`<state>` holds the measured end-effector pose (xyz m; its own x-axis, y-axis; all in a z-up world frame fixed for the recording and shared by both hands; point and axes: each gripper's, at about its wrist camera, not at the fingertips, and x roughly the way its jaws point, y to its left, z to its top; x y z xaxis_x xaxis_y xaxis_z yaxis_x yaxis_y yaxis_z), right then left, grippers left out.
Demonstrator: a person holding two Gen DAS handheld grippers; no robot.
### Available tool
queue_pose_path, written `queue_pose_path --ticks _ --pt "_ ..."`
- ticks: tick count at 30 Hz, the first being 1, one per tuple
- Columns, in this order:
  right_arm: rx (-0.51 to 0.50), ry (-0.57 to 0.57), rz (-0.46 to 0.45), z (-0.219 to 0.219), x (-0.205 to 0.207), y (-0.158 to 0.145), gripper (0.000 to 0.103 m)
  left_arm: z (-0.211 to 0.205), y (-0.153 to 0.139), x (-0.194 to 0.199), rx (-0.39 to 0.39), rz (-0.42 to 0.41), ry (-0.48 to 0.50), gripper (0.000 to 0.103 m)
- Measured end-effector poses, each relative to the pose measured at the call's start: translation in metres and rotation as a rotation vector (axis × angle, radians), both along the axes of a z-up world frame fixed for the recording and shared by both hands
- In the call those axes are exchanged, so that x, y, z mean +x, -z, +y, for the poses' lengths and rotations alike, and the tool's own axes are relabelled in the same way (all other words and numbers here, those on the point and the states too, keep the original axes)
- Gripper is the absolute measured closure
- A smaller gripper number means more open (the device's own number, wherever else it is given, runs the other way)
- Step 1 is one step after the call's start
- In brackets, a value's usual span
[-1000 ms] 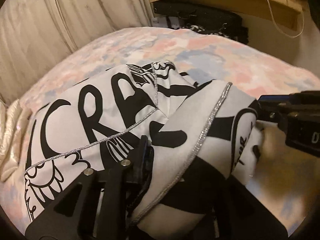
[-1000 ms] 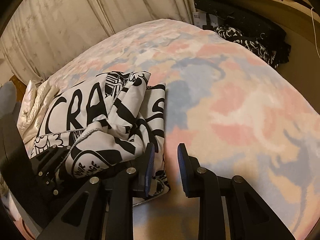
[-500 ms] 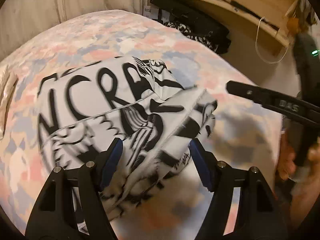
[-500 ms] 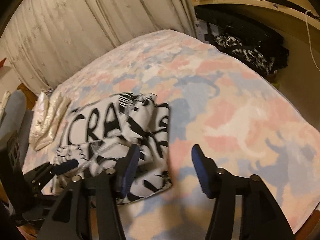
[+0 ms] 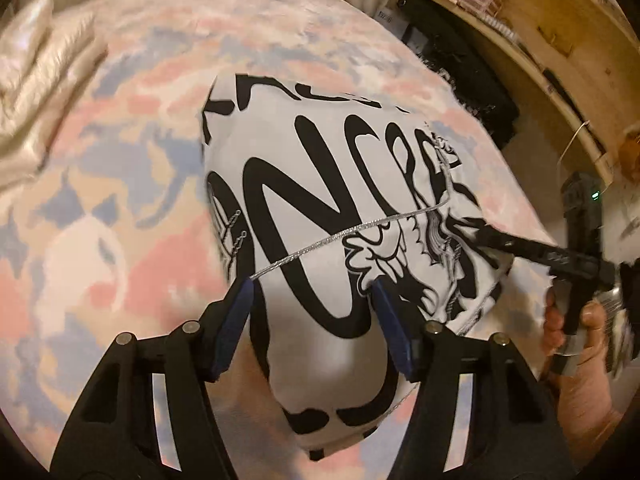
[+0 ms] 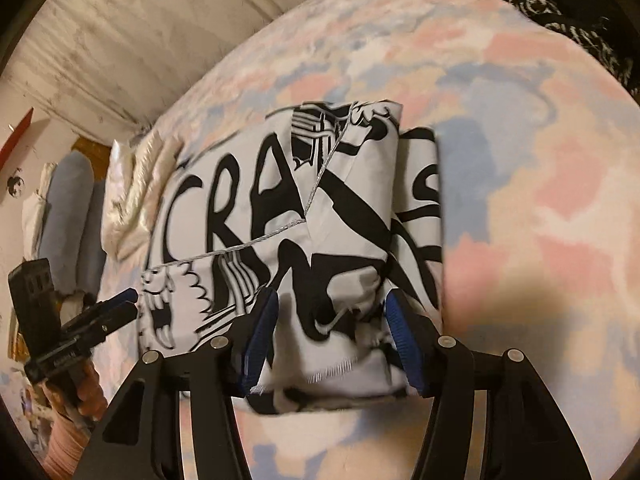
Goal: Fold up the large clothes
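I have both grippers over the bed, which is covered in a pink, blue and cream blanket. The garment lies folded into a rough block on that blanket, white cloth with heavy black lettering and cartoon drawings, and a thin silver trim line running across its top layer.

My left gripper hangs above the near edge of the garment. Its jaws stand fairly wide, having just been closing a little after a bigger opening, and the blue pads sit on either side of the cloth's rounded near end. I see cloth in the gap between them, but the pads do not press on it; there is clear space on both sides.

My right gripper is over the other end of the same folded block. Its jaws are about half open and have also just been closing slightly. A frayed raw edge of the cloth lies between its blue pads, loose, with no pinch that I can see.

From the left wrist view I see the right gripper's black body at the right edge, and the hand around its handle. From the right wrist view the left gripper shows at the lower left, beside the garment's corner.

A cream satin pillow rests near the garment's far side. Pale curtains hang behind the bed, and a wooden shelf with dark clothes below it runs along the wall.
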<state>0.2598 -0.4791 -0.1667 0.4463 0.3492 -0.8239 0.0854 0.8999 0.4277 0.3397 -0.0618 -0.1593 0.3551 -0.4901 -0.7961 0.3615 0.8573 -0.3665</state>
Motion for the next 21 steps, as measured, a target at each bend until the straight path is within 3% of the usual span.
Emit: queue_pose_path --ticks 3,6,9,11,13,15,21 --pt "-0.045 -0.046 -0.017 0.012 0.004 0.0 0.077 -0.004 0.005 0.004 0.002 -0.007 0.005 0.045" --pt "-0.111 -0.06 -0.102 0.021 -0.005 -0.017 0.084 -0.017 0.003 0.003 0.09 -0.063 0.021 0.054" --pt "-0.155 -0.028 -0.223 0.019 -0.03 -0.045 0.085 -0.037 0.006 -0.003 0.196 -0.096 0.041 0.056" --pt "-0.189 -0.025 -0.201 0.021 -0.04 -0.04 0.085 -0.05 0.015 -0.008 0.27 -0.1 0.052 0.056" --pt "-0.243 -0.035 -0.114 0.026 -0.043 -0.012 0.085 -0.059 0.025 -0.013 0.309 -0.102 0.058 0.056" --pt "-0.28 -0.037 -0.1 0.028 -0.048 0.004 0.085 -0.067 0.036 -0.017 0.35 -0.125 0.054 0.056" --pt "-0.296 -0.041 -0.085 0.03 -0.046 -0.001 0.083 -0.075 0.035 -0.022 0.372 -0.165 0.048 0.056"
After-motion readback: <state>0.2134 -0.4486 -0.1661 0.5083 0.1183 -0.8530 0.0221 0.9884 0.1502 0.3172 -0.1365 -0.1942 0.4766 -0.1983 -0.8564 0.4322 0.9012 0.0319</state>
